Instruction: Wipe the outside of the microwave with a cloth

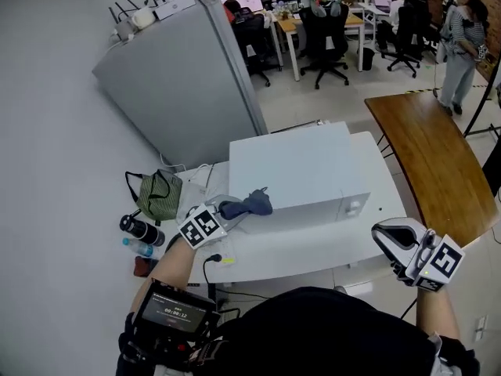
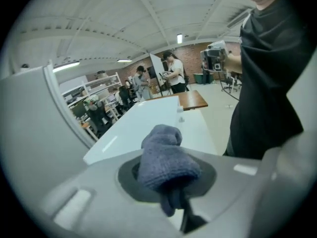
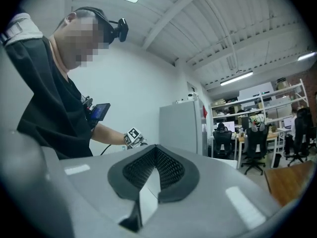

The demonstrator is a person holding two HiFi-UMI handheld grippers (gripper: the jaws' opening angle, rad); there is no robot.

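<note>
The white microwave (image 1: pixel 301 171) sits on a white table (image 1: pixel 305 249) in the head view. My left gripper (image 1: pixel 221 213) is shut on a blue-grey cloth (image 1: pixel 249 204), which lies against the microwave's near left corner. In the left gripper view the bunched cloth (image 2: pixel 166 157) bulges out of the left gripper (image 2: pixel 171 185), with the microwave's white top (image 2: pixel 143 125) stretching beyond. My right gripper (image 1: pixel 394 237) hangs off the table's front right corner, away from the microwave, its jaws together and empty. The right gripper view shows the right gripper (image 3: pixel 154 157) closed, the left gripper (image 3: pixel 132 137) far off.
A grey fridge (image 1: pixel 180 84) stands behind the table at left. A green bag (image 1: pixel 156 194) and dark bottles (image 1: pixel 139 229) lie at the table's left end. A wooden table (image 1: pixel 434 155) is on the right. Office chairs (image 1: pixel 325 30) and a standing person (image 1: pixel 460 45) are beyond.
</note>
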